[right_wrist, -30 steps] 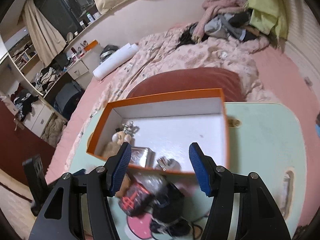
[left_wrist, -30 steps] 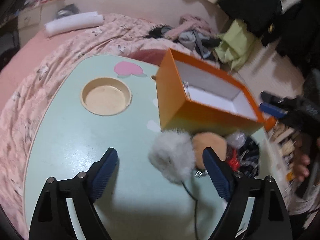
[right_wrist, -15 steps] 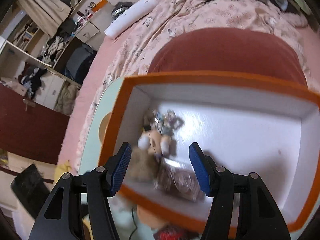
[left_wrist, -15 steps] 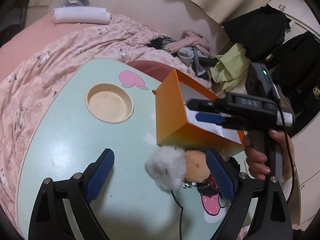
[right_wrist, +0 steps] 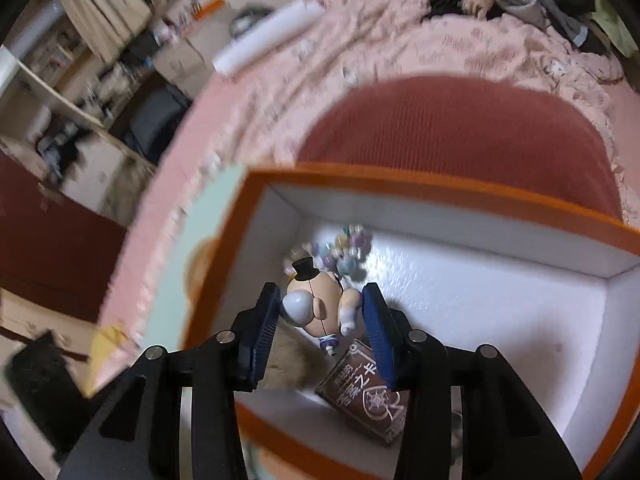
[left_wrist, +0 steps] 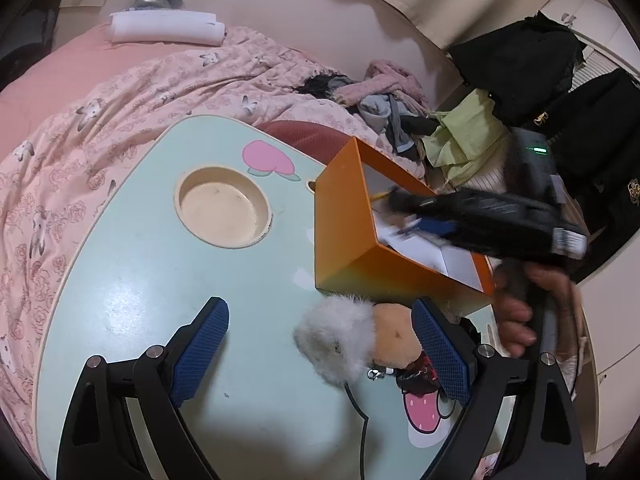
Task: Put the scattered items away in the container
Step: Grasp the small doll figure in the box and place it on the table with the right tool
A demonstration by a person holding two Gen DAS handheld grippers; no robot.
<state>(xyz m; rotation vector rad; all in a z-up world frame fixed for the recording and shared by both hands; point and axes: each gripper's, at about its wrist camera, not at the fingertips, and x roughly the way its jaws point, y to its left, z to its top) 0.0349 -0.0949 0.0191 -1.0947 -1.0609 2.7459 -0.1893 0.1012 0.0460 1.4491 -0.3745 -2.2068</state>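
Note:
The orange box (left_wrist: 344, 248) stands on the mint table (left_wrist: 160, 280). My right gripper (right_wrist: 320, 300) reaches down into the orange box (right_wrist: 440, 184), its jaws closing on a small figurine with a black top hat (right_wrist: 312, 304) that sits between the pads and touches both. In the left wrist view the right gripper (left_wrist: 404, 210) is a black blur over the box, with a hand behind it. My left gripper (left_wrist: 320, 312) hangs open over the table. A grey-white fluffy pompom (left_wrist: 336, 340) and a tan plush (left_wrist: 396, 340) lie between its fingers, close to the right pad.
Inside the box lie a bead cluster (right_wrist: 344, 248), a brown card (right_wrist: 368, 392) and a furry tuft (right_wrist: 288, 360). A black-and-red item (left_wrist: 416, 372) and a thin cable (left_wrist: 360, 420) lie by the plush. A round recess (left_wrist: 222, 212) is sunk in the table. Pink bedding surrounds it.
My right gripper swung over the box and dipped into it, and its jaws narrowed around the figurine. The left gripper rolled slightly but stayed over the pompom.

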